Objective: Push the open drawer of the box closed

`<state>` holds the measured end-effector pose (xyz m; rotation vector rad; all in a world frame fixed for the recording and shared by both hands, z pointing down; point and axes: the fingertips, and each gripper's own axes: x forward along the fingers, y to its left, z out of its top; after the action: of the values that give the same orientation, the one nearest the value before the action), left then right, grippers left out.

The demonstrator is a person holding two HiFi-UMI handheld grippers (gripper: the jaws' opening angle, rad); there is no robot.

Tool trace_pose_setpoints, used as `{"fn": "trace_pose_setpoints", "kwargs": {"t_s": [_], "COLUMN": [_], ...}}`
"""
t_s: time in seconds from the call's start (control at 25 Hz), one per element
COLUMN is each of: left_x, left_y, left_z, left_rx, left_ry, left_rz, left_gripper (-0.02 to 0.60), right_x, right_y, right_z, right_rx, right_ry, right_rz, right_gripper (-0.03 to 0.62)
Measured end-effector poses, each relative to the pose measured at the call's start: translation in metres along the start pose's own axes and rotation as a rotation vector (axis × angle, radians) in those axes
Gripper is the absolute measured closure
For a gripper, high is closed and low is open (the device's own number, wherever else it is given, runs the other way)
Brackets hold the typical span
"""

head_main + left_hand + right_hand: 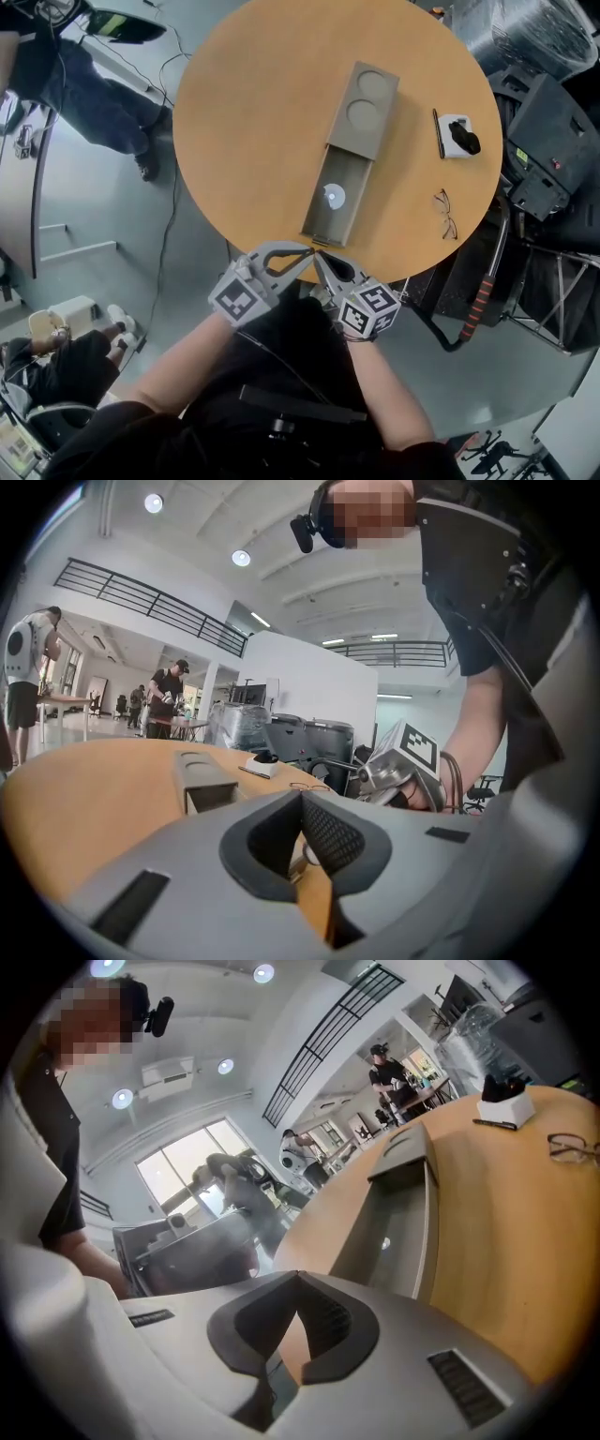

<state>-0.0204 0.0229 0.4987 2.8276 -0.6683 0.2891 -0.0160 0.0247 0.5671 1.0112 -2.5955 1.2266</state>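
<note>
A long grey box with two round recesses on its top lies on the round wooden table. Its drawer is pulled out toward me, with a small white disc inside. My left gripper and right gripper hover side by side at the table's near edge, just short of the drawer's front, both shut and empty. The left gripper view has the box ahead beyond shut jaws. The right gripper view looks along the open drawer past shut jaws.
Eyeglasses lie on the table right of the drawer. A white holder with a black object and a black pen sit further back right. Dark equipment and a stand crowd the table's right side. A person stands far left.
</note>
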Motion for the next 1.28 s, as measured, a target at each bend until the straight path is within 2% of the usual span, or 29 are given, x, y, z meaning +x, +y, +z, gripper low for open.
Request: {"fn": "trace_pose_setpoints", "kwargs": {"t_s": [0.2,0.64,1.28], "left_x": [0.009,0.016,0.028], "left_y": [0.006,0.017,0.031], "left_z": [-0.029,-0.073,-0.074], "left_rx": [-0.024,-0.052,-0.073], "left_ry": [0.038,0.101,0.118], "left_rz": [0.004,0.0,-0.005], "left_gripper": [0.549,0.551,0.551], "right_x": [0.016,0.036,0.046], "right_y": [-0.018,-0.05,-0.059], "right_z": [-0.021,-0.04,-0.019], "right_rx": [0.047,0.1,0.051], "right_ry": [0.025,0.049,0.054], "right_rz": [-0.013,-0.035,-0.049], "right_gripper": [0.586,0.586,0.588]}}
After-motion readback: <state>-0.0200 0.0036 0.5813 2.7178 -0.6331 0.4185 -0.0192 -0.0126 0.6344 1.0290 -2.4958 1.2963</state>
